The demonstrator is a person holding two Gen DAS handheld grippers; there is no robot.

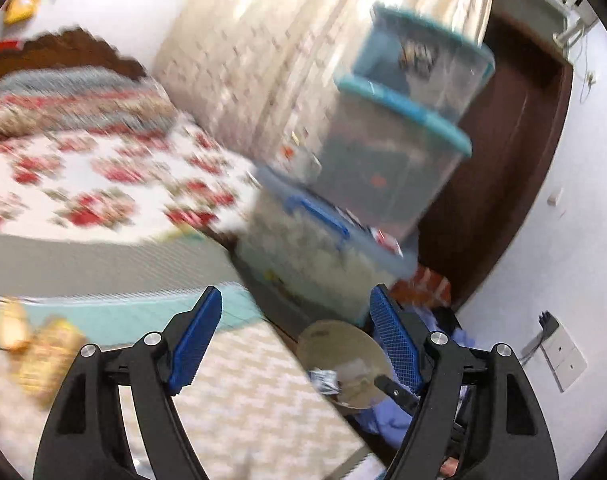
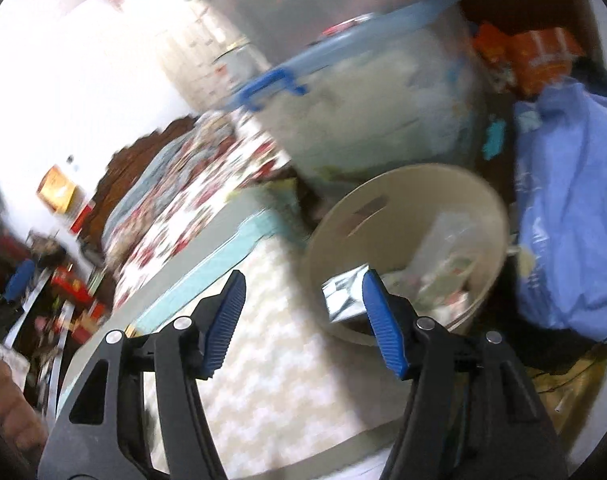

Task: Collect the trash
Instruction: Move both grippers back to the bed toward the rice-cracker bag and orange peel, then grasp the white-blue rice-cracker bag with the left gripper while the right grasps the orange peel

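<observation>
Three clear storage bins (image 1: 387,168) stand stacked beside the bed (image 1: 103,176), and you see them in both views. The bottom bin (image 2: 367,108), the largest, has a pale blue lid with a dark blue latch (image 2: 271,86) and is packed with whitish material; blur prevents identifying it. The middle and top bins carry teal lids, and their contents show only as dark shapes with small red and orange spots.

Next in size, a blue plastic bag (image 2: 571,208) sits just beside the bins on the floor, bulging; you cannot tell what it holds. Orange packaging (image 2: 539,56) lies behind it, against the dark wooden door.

The beige trash bin (image 2: 407,200), round and open-topped, stands between the bottom bin and the blue bag, next to the patterned mat (image 2: 279,360). It holds crumpled clear plastic, paper scraps and wrappers. A silver foil packet (image 2: 343,296) rests at its near rim.

Your right gripper (image 2: 303,320) is spread wide and holds nothing; its right finger overlaps the near rim of the trash bin in the frame. Your left gripper (image 1: 295,340) is likewise spread wide and empty, with the trash bin (image 1: 343,364) visible just beside its right finger.
</observation>
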